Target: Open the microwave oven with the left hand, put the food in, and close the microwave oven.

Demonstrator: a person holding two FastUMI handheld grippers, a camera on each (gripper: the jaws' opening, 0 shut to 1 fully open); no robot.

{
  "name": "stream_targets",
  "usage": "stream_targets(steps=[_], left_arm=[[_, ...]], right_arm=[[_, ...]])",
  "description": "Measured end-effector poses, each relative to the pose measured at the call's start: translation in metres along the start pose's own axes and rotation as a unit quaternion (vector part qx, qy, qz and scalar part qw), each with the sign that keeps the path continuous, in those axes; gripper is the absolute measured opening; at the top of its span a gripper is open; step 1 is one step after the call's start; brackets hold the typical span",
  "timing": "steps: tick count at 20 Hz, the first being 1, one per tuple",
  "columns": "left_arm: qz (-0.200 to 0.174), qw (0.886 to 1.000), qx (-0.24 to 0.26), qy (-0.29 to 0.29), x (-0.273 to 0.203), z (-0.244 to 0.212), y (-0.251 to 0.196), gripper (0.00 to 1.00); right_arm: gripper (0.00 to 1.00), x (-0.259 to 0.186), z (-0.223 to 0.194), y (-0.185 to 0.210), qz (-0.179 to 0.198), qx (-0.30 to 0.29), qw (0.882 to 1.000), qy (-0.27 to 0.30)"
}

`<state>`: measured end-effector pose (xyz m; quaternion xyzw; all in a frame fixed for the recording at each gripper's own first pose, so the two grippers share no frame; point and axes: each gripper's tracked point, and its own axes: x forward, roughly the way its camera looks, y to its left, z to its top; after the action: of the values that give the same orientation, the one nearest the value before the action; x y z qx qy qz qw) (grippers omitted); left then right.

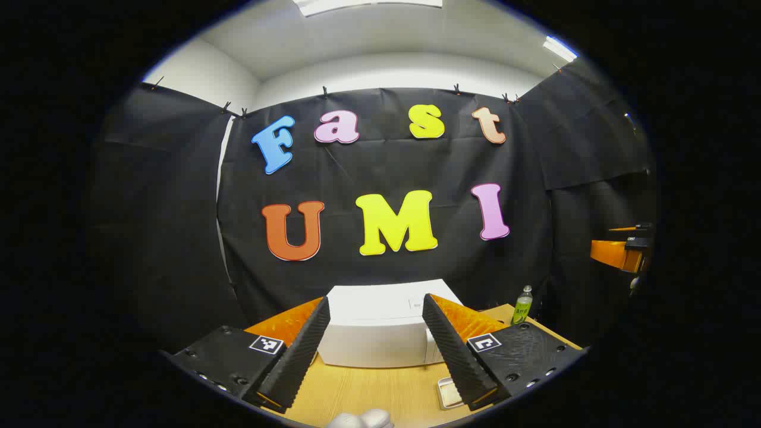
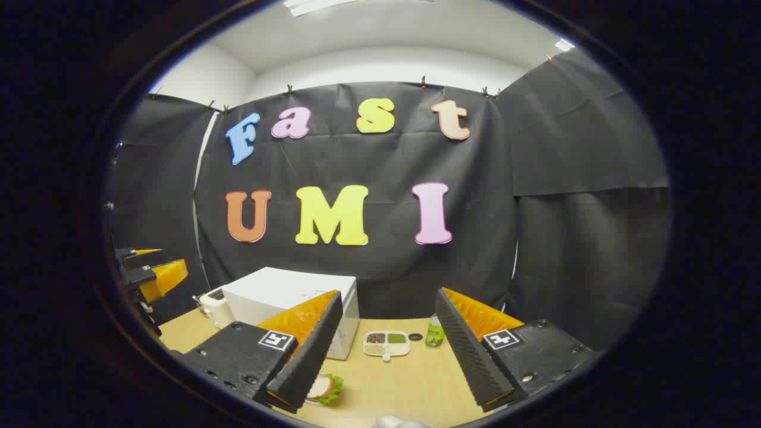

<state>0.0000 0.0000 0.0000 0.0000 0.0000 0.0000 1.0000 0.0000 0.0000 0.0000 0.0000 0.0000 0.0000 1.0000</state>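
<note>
Both grippers' jaws stand open, empty, above the wooden surface [image 2: 416, 380]; closed white box-shaped microwave oven [image 1: 380, 333] ahead of left gripper [image 1: 374, 351], sandwich on plate [image 2: 324, 389] before its right corner; judged: approach door edge squarely with left.

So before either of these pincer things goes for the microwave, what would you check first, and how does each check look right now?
1. Microwave door shut, ready to be opened: ok, no gap shows at its front.
2. Left gripper free to pull the door: ok, jaws wide apart, nothing between them.
3. Left gripper lined up: ok, the microwave sits straight ahead between its fingers, not yet touched.
4. Food within reach: ok, a sandwich lies on the table by the right gripper.
5. Right gripper ready: ok, jaws open, holding nothing.
6. Door handle or button position: cannot tell.
</note>
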Motion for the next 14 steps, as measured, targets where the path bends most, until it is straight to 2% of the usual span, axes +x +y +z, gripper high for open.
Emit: stream_targets(steps=[3, 4, 5, 7, 8, 9, 10, 12, 13, 14], left_arm=[[0.003, 1.0, -0.001, 0.003, 0.0, -0.003, 0.003, 0.96], [0.003, 1.0, 0.0, 0.002, 0.0, -0.002, 0.003, 0.96], [0.004, 1.0, 0.001, 0.003, 0.0, -0.004, 0.005, 0.96], [0.005, 1.0, 0.001, 0.004, 0.001, -0.006, 0.006, 0.96], [0.005, 1.0, 0.002, 0.007, 0.001, -0.008, 0.007, 0.96], [0.005, 1.0, 0.001, 0.008, 0.002, -0.009, 0.007, 0.96], [0.006, 1.0, 0.001, 0.008, 0.002, -0.01, 0.008, 0.96], [0.007, 1.0, 0.002, 0.006, 0.004, -0.01, 0.008, 0.96], [0.006, 1.0, 0.002, 0.005, 0.005, -0.01, 0.008, 0.96], [0.006, 1.0, 0.003, 0.007, 0.006, -0.013, 0.007, 0.96]], right_arm=[[1.0, -0.001, -0.001, 0.002, 0.0, -0.001, 1.0, 0.0], [0.92, -0.001, 0.0, 0.003, 0.001, -0.001, 1.0, -0.001], [1.0, -0.001, 0.0, 0.004, 0.001, 0.0, 1.0, 0.0], [1.0, -0.001, -0.002, 0.005, 0.001, 0.0, 1.0, 0.001], [0.92, 0.0, -0.004, 0.005, 0.002, 0.0, 1.0, 0.003], [0.92, 0.0, -0.005, 0.006, 0.002, 0.001, 1.0, 0.006], [1.0, 0.0, -0.005, 0.006, 0.002, 0.002, 1.0, 0.006], [1.0, -0.001, -0.005, 0.006, 0.002, 0.001, 1.0, 0.006], [0.92, -0.001, -0.004, 0.004, 0.001, 0.001, 1.0, 0.004], [0.92, -0.002, -0.002, 0.004, -0.001, 0.0, 1.0, 0.004]])
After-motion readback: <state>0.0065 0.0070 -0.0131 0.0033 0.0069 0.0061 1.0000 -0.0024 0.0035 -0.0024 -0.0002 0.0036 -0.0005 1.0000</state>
